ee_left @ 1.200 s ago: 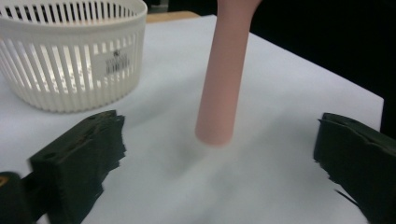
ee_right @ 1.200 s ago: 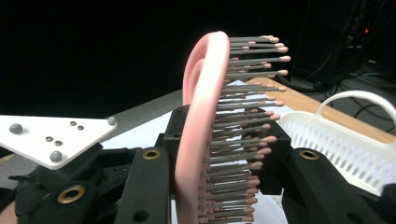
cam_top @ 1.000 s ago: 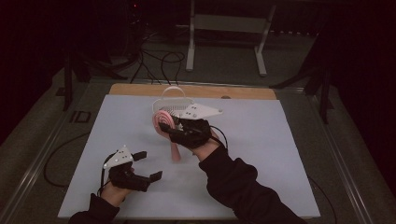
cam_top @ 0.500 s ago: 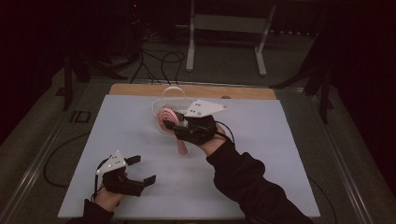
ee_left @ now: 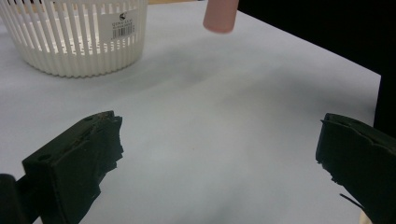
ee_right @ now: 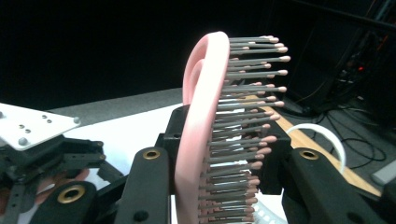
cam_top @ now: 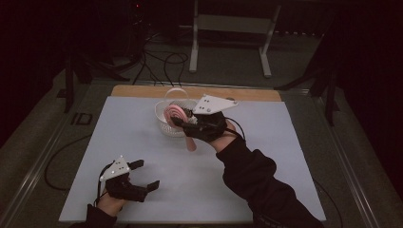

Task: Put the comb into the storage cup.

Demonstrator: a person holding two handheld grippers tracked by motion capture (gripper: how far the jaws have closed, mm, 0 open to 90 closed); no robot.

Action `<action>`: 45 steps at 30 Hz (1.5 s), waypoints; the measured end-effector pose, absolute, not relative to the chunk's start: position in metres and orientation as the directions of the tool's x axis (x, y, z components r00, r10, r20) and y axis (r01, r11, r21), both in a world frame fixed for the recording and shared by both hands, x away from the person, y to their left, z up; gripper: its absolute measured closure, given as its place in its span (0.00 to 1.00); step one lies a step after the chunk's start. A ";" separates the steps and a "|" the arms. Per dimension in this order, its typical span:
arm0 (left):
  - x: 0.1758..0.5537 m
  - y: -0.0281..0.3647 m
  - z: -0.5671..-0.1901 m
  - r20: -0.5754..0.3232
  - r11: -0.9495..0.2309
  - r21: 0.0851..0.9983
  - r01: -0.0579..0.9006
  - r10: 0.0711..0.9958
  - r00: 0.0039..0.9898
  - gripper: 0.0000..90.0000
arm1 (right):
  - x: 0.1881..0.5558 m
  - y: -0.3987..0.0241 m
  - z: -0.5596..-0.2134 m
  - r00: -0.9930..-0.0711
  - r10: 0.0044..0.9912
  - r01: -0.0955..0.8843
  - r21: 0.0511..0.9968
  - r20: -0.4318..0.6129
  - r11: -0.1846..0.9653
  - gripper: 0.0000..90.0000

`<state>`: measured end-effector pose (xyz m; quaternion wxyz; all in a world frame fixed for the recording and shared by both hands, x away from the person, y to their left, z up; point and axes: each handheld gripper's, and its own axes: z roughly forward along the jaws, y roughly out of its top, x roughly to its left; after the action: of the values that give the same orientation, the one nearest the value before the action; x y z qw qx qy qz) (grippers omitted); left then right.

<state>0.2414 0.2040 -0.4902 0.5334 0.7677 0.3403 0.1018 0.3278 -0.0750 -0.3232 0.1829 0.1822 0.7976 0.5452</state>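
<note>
A pink hairbrush (cam_top: 174, 114) with grey bristles is clamped between the jaws of my right gripper (cam_top: 183, 121), which is shut on its head. In the right gripper view the brush (ee_right: 201, 126) stands upright between the jaws, bristles pointing right. Its head overlaps a white slatted basket (cam_top: 166, 127) in the high view, and its handle end (ee_left: 220, 16) hangs in the air to the right of the basket (ee_left: 79, 42). My left gripper (cam_top: 146, 174) rests open near the front left of the sheet, and its jaws (ee_left: 219, 154) have nothing between them.
A pale sheet (cam_top: 266, 156) covers the table, with a wooden strip (cam_top: 252, 93) along its far edge. The basket's white hoop handle (ee_right: 327, 140) arches up behind it. Cables and a metal stand (cam_top: 228, 23) lie on the dark floor beyond.
My right hand has lifted the brush a little and carried it to the right, beside the basket. The left gripper has stayed near the front left corner, still open.
</note>
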 end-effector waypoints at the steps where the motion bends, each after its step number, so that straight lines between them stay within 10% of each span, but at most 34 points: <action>1: 0.241 0.204 -0.490 -0.206 -0.199 0.889 0.412 0.630 0.748 0.00 | 0.329 -0.075 -0.321 -0.866 0.490 0.084 0.935 -0.103 0.344 0.71; 45: 0.241 0.204 -0.491 -0.167 -0.218 0.896 0.387 0.642 0.748 0.00 | 0.400 -0.057 -0.296 -0.802 0.532 -0.061 0.923 -0.272 0.380 0.71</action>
<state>0.2411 0.2042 -0.4908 0.5285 0.7711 0.3338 0.1208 0.3997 -0.0569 -0.2960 0.2764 0.1504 0.7833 0.5361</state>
